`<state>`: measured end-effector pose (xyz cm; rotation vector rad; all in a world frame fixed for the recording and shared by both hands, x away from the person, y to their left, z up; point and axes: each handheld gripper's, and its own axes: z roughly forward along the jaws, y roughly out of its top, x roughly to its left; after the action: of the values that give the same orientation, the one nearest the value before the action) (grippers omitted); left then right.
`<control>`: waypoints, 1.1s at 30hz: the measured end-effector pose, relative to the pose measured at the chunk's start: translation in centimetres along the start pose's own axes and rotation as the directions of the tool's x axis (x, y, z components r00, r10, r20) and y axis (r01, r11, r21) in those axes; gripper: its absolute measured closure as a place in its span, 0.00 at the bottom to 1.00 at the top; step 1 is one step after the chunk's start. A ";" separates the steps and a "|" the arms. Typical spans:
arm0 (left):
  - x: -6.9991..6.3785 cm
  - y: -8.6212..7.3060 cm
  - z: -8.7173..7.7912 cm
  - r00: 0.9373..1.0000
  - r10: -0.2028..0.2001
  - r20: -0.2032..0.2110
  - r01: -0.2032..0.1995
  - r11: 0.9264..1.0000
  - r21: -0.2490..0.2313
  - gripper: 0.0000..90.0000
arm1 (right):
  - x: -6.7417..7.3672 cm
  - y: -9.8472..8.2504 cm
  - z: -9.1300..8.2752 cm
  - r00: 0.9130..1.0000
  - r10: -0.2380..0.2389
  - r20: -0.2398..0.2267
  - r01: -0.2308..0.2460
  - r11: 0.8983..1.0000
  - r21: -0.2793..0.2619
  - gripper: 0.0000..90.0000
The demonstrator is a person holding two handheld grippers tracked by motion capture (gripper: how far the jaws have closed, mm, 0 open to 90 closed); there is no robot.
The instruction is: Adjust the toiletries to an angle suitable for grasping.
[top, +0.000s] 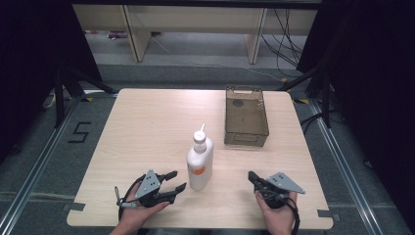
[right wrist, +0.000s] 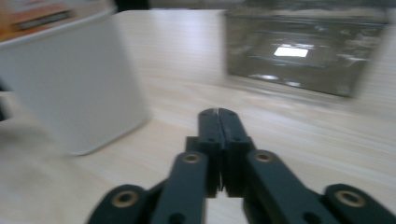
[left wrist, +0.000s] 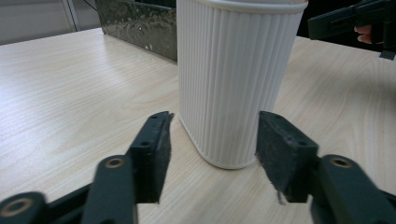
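A white ribbed bottle (top: pixel 199 163) with a nozzle cap and an orange label stands upright near the middle front of the wooden table (top: pixel 147 127). My left gripper (top: pixel 177 180) lies low just left of it, open, its two pads apart and the bottle's base (left wrist: pixel 233 84) a little beyond them, untouched. My right gripper (top: pixel 251 175) rests at the front right of the table, shut with nothing between its jaws (right wrist: pixel 218 114). The bottle (right wrist: pixel 70 84) stands off to its left, apart from it.
A dark clear plastic bin (top: pixel 245 117) sits at the back right of the table, seen too as the bin (right wrist: pixel 303 51) ahead of my right gripper and as the bin (left wrist: pixel 135 23) behind the bottle. The table's front edge runs just under both hands.
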<state>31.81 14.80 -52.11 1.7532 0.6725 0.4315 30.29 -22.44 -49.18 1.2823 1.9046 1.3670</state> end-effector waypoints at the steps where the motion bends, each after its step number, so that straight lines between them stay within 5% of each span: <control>1: 0.1 0.0 -0.2 1.000 0.017 -0.008 -0.017 1.000 0.009 0.55 | 0.5 0.1 0.3 1.000 -0.009 -0.020 0.009 1.000 0.004 1.00; 6: 0.7 -0.2 -1.0 0.999 0.014 -0.050 -0.014 1.000 0.008 0.73 | 4.0 0.6 1.7 0.986 -0.030 -0.163 0.035 0.999 0.026 1.00; 10: 1.1 -0.3 -1.3 0.998 -0.019 -0.062 0.019 1.000 -0.001 0.76 | 6.0 0.8 2.8 0.973 -0.066 -0.223 0.076 0.996 0.037 1.00; 19: 1.4 -0.3 -1.2 0.996 -0.039 -0.075 0.040 0.999 0.001 0.76 | 7.7 0.9 3.5 0.967 -0.047 -0.252 0.064 0.996 0.060 1.00; 23: 1.4 -0.3 -1.3 0.996 -0.041 -0.076 0.041 0.999 -0.004 0.76 | 8.6 1.4 4.0 0.955 -0.076 -0.287 0.091 0.995 0.040 1.00; 30: 1.5 -0.4 -1.4 0.996 -0.043 -0.079 0.043 0.999 0.002 0.76 | 9.4 2.3 4.6 0.947 -0.122 -0.297 0.132 0.991 0.015 1.00; 33: 1.6 -0.4 -1.5 0.996 -0.044 -0.079 0.044 0.999 0.000 0.76 | 9.8 2.4 4.6 0.949 -0.107 -0.297 0.120 0.992 0.025 1.00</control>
<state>32.07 16.98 -52.13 1.7267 0.7662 0.4724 30.48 -11.47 -47.44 1.0131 2.1794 1.5339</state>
